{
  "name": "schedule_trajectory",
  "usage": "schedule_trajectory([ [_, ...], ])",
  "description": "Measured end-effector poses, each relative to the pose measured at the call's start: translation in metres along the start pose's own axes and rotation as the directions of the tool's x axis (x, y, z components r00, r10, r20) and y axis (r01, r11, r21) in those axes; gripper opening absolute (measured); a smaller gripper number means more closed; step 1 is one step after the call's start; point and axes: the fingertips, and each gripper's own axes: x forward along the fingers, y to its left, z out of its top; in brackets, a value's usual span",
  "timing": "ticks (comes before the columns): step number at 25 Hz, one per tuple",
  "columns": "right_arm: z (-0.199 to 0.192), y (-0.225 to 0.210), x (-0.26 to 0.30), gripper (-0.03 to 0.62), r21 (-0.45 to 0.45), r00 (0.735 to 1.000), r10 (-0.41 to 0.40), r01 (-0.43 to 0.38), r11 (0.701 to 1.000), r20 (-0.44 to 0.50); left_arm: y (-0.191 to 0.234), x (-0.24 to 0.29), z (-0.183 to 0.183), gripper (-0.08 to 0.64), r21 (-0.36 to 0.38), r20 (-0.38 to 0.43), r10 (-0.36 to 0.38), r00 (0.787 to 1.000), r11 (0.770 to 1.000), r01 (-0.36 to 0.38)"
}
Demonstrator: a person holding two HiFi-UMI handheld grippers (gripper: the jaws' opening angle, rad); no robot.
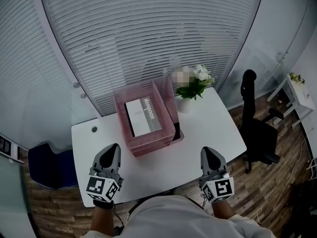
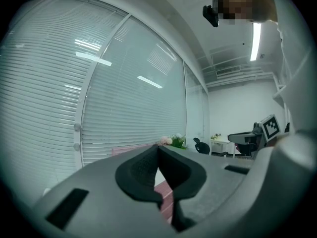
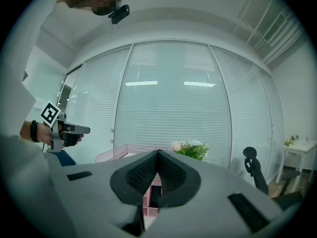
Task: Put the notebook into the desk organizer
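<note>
The task looked finished. The notebook (image 1: 143, 116) lay flat, cover up, in the larger left compartment of the pink organizer (image 1: 154, 146), and nothing held it. The organizer stood on the white table (image 1: 213, 133) toward its far edge, at 12 o'clock from the person. Nothing seemed left to do, except perhaps a check that the notebook sat square.

Both tools hung over the table's near edge, well apart from the organizer. The left tool (image 1: 113, 148) was at its 7 o'clock and the right tool (image 1: 207, 151) at its 5 o'clock. Each was clenched on nothing, its jaws pressed tip to tip.

Only the head view showed the notebook. From the low angle of either gripper view it could not be seen, and just a strip of pink mesh showed past the closed jaws. The gripper views, in turn, showed plainly how the jaws met, which the head view gave only from behind. The right gripper view also caught the left tool at 9 o'clock, held in a hand (image 3: 39, 133). It showed the flowers (image 3: 190, 148) at 1 o'clock of the organizer and a black chair (image 3: 252, 168) at 3 o'clock.
</note>
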Motion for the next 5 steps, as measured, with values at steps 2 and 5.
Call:
schedule_trajectory([
  [2, -0.0005, -0.0007, 0.0006, 0.012, 0.000, 1.000, 0.001, -0.001, 1.000, 0.001, -0.0009, 0.0014, -0.0006, 0.008, 0.001, -0.002, -0.004, 1.000, 1.000, 0.004],
  [5, -0.0014, -0.0020, 0.0009, 0.012, -0.002, 1.000, 0.004, -0.004, 1.000, 0.003, -0.0024, 0.0029, -0.0008, 0.008, 0.001, -0.006, -0.010, 1.000, 1.000, 0.010],
])
